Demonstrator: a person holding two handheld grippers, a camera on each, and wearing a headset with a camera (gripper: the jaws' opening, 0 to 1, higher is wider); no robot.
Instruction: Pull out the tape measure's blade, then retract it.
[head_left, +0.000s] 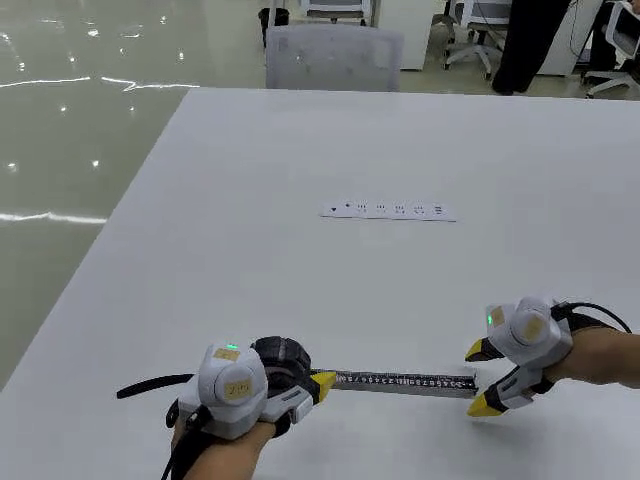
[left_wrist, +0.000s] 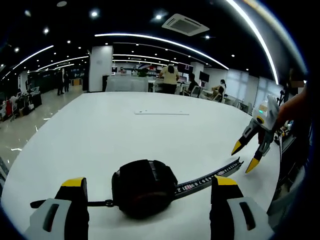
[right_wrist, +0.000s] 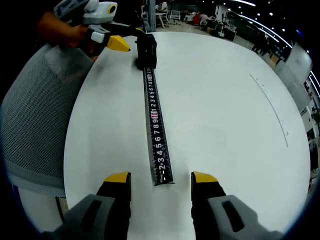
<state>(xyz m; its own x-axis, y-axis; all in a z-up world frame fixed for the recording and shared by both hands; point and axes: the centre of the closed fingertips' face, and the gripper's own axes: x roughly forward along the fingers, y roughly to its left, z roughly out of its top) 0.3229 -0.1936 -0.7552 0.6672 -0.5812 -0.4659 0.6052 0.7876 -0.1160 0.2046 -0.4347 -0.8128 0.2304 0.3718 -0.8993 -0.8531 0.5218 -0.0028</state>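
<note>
A wide white desk is seen, with a socket strip set flat in its top. A glossy pale floor is seen beside it. A grey chair is placed at the far edge. Long light strips and an air-conditioning vent are mounted on the dark ceiling.

My headset camera looks forward and down on the table from above. The camera on my left gripper sits low, close behind the case, my right gripper at 3 o'clock. The right one's looks along the blade, case far off at 12. All three share blade and case.
</note>
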